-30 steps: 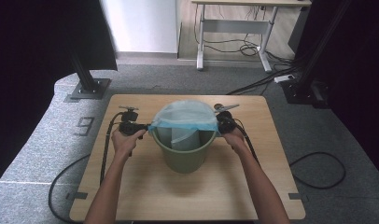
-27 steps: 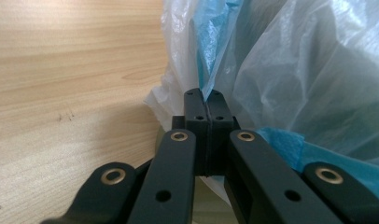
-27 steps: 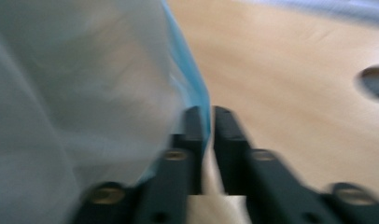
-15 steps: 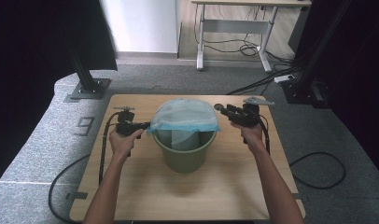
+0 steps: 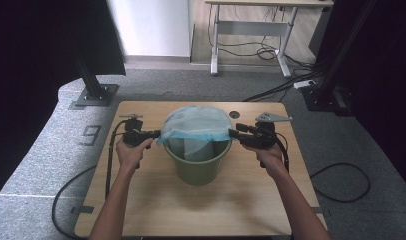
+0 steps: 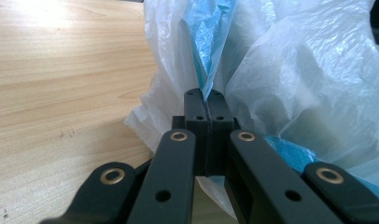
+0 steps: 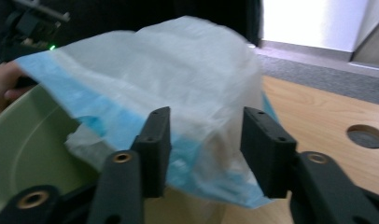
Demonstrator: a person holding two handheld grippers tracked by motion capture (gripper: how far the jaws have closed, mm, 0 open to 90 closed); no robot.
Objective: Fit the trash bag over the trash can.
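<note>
Wood table [image 5: 156,200], grey carpet [image 5: 51,165].

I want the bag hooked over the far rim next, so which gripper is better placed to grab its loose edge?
Right. The right gripper has open jaws facing the bag's loose blue edge. The left gripper is shut on the bag's other side, anchoring it at the green bucket.

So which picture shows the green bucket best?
The high view: the whole green bucket stands mid-table, the plastic bag over its mouth. The right gripper view catches just a curved piece of its rim; the left gripper view gives bag and table.
</note>
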